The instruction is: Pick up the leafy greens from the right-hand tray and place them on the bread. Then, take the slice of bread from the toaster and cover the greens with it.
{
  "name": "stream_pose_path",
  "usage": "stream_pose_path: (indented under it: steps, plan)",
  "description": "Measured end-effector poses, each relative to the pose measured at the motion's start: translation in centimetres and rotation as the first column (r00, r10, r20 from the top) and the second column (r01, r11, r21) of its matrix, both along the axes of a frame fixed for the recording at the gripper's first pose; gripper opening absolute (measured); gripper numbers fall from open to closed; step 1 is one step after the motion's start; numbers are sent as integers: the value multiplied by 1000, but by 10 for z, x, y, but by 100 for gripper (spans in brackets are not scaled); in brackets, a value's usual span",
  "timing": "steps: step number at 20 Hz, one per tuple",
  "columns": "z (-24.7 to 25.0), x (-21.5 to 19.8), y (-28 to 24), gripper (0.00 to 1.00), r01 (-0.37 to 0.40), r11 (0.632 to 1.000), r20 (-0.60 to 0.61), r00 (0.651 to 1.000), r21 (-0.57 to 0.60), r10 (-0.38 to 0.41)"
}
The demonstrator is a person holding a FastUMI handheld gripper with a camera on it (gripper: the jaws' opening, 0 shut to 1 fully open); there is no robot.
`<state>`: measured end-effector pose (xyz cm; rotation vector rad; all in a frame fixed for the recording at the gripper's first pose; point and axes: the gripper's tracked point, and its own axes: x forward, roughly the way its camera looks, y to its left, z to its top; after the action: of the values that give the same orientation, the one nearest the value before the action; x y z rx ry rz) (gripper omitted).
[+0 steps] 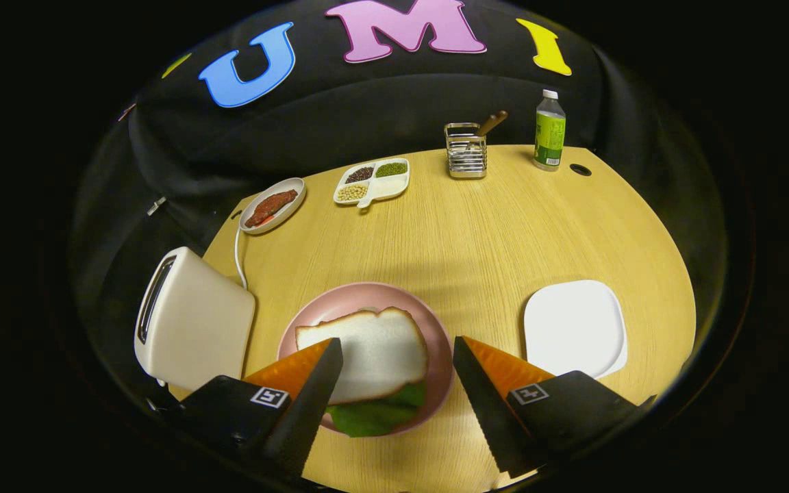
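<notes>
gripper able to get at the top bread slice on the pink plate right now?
Probably yes. The gripper is open, its fingers either side of the bread slice, which lies over the greens on the pink plate; nothing lies between.

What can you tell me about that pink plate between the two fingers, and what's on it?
The round pink plate has a smooth, glossy look and sits flat on the light wooden table, beside the cream toaster. On it lies a white bread slice with green leafy greens poking out from under its near edge. The gripper hangs open over it, fingers either side, touching nothing.
</notes>
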<state>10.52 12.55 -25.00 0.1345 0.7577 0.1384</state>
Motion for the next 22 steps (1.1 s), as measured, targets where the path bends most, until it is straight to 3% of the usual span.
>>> stream_pose_path:
  steps: [8, 13, 19, 22]
  plan:
    - [103, -8, -36, 99, -12, 995, 241, 970, -103, 36]
    - [179, -32, -62, 99, 36, 989, 416, 909, -142, 26]
    - [258, -71, -84, 99, 113, 989, 588, 808, -94, -37]
    - [281, -87, -94, 99, 146, 988, 621, 779, -45, -87]
